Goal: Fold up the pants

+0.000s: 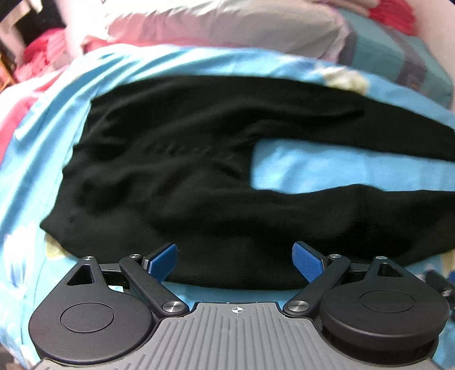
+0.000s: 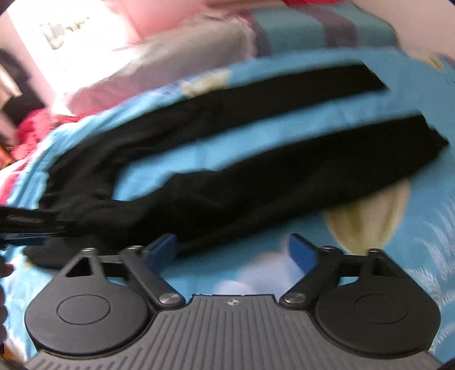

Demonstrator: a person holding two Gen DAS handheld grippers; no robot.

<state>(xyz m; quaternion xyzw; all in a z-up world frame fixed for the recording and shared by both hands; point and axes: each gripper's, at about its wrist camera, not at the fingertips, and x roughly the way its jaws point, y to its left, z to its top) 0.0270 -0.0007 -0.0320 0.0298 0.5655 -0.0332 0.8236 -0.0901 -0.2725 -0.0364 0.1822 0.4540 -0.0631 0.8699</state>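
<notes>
Both tongs gape wide, empty: left gripper point(image 1: 235, 260) over the black pants' point(image 1: 176, 159) near leg at six o'clock. Right gripper point(image 2: 232, 253) hovers beside that leg's edge over the blue bedsheet point(image 2: 284, 136), likely poised to pinch it for folding.

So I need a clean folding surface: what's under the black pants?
The black knit pants lie on a blue printed bedsheet; whatever lies directly beneath them is covered.

a strip of bare blue bedsheet point(image 1: 327, 168) is lying open between the two legs of the black pants point(image 1: 170, 176), wide enough for a tool to pass. pillows point(image 1: 227, 25) are crowding the far edge. the left tool point(image 2: 25, 224) is blocking the near-left side in the right wrist view.
</notes>
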